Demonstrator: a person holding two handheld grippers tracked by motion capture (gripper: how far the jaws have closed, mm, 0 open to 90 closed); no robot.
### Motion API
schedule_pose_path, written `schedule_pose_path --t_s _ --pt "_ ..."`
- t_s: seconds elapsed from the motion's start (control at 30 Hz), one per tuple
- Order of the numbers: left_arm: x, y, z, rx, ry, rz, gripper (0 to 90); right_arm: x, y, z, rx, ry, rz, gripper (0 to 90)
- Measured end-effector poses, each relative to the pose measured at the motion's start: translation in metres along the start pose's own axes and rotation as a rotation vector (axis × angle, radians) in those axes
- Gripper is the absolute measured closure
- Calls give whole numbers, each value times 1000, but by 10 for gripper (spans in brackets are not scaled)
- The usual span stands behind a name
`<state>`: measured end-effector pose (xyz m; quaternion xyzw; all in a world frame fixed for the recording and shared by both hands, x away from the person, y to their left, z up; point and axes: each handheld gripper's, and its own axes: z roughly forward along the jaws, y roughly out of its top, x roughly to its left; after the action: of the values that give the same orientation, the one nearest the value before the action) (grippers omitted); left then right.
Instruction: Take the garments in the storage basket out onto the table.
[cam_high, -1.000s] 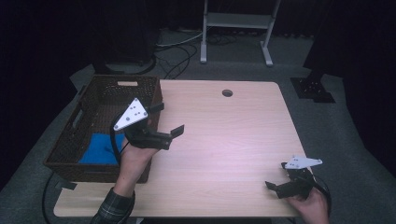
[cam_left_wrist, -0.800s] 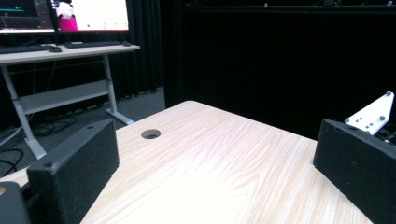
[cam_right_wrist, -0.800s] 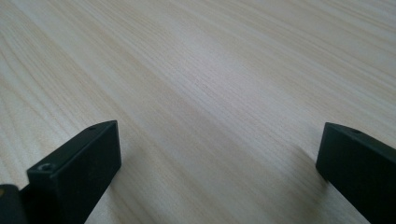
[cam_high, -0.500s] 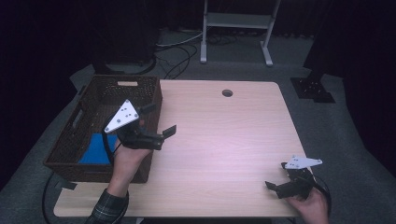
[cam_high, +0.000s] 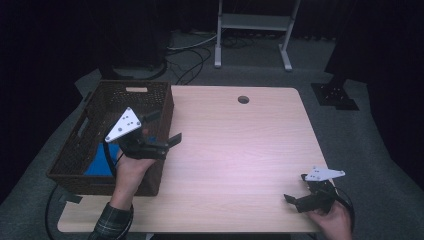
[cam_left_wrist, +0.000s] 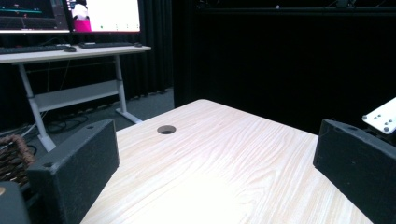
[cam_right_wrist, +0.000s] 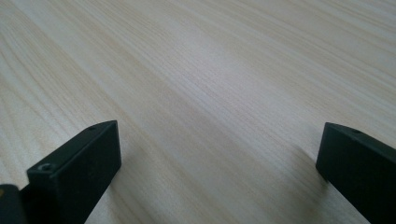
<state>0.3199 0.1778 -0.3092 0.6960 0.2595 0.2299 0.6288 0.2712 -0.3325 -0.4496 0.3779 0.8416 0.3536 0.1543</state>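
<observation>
My left gripper (cam_high: 164, 129) is held in a hand above the right rim of a dark brown wicker basket (cam_high: 67, 162), its jaws open and pointing right over the table. In the left gripper view the left gripper (cam_left_wrist: 215, 154) has nothing between its jaws. A blue thing (cam_high: 100, 162) lies inside the basket, below and left of that hand. My right gripper (cam_high: 296, 189) rests low at the table's front right corner, open. The right gripper view shows the right gripper (cam_right_wrist: 219, 154) just above bare wood.
The light wooden table (cam_high: 240, 150) has a round cable hole (cam_high: 243, 99) near its far edge. A white desk frame (cam_high: 252, 20) stands on the floor behind. Farther off in the left gripper view stands a desk with monitors (cam_left_wrist: 70, 44).
My left gripper has drifted left, from over the table towards the basket's right rim, still open. The right gripper has not moved.
</observation>
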Motion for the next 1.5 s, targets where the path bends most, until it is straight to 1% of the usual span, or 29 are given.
schedule_pose_path --t_s 0.2,0.53,0.67,1.1,1.4,1.5 --pt "4 -3 -2 0 5 -10 0 0 0 0 1 0 -1 0" --pt "10 -6 -3 0 17 -13 0 0 0 0 0 1 0 0" --pt "13 -7 -4 -2 23 -13 0 0 0 0 0 0 0 0" --pt "18 -6 -6 -7 25 -10 0 0 0 0 -1 1 -1 0" --pt "24 -7 -9 -14 30 -19 0 0 0 0 -2 0 -2 0" --pt "26 -6 -9 -15 32 -14 0 0 0 0 -1 1 -2 0"
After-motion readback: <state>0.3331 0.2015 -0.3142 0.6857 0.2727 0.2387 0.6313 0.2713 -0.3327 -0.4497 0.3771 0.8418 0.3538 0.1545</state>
